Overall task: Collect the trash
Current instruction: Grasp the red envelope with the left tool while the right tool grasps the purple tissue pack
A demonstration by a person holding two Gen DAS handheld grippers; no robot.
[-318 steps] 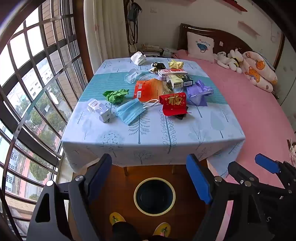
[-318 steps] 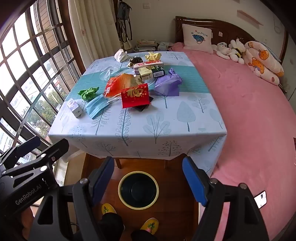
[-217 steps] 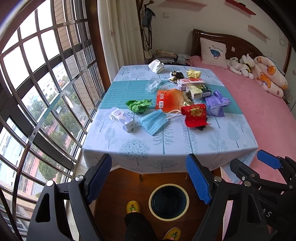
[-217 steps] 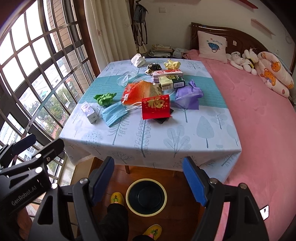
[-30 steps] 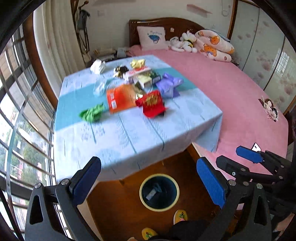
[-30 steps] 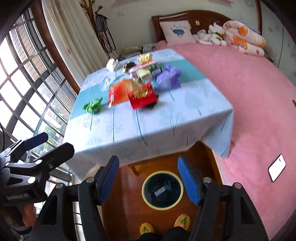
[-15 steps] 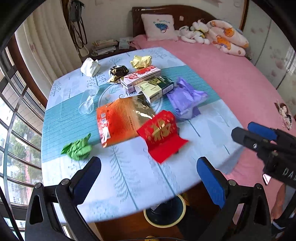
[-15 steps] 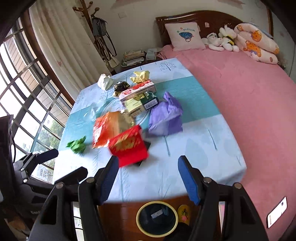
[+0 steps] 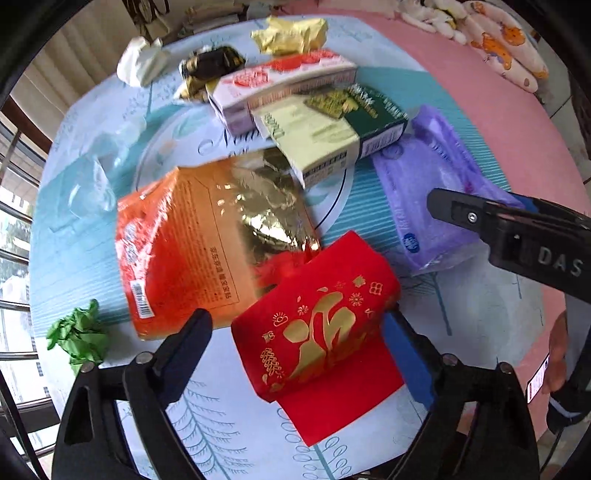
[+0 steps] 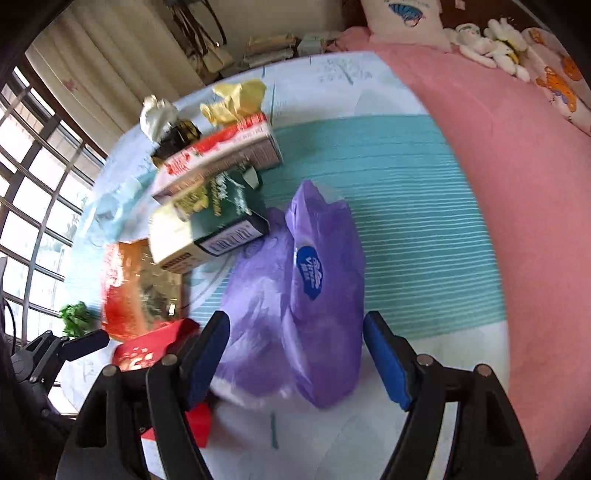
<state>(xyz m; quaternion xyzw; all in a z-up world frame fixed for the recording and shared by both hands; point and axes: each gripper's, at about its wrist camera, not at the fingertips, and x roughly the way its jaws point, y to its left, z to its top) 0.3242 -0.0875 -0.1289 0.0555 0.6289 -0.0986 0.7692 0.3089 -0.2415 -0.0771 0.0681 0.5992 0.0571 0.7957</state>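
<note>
A red envelope with gold print (image 9: 325, 328) lies on the table between the open jaws of my left gripper (image 9: 295, 332); it is not clamped. A purple tissue pack (image 10: 317, 295) lies between the open jaws of my right gripper (image 10: 295, 339), also free. The purple pack also shows in the left wrist view (image 9: 436, 199), with my right gripper above it. An orange foil bag (image 9: 199, 251), a green and cream box (image 9: 332, 133), a pink and white box (image 9: 280, 85), a green paper wad (image 9: 79, 336) and a yellow wrapper (image 9: 291, 35) lie around.
The table has a blue tree-print cloth (image 9: 229, 417). A clear crumpled plastic piece (image 9: 99, 166), a white tissue (image 9: 140, 61) and a dark wrapper (image 9: 212, 62) lie at the far left. A pink bed (image 10: 517, 166) borders the table on the right; window bars (image 10: 33, 192) on the left.
Both grippers have moved down and forward from above the floor bin to the tabletop. The left one now straddles the red envelope, the right one the purple pack. The bin is out of view.
</note>
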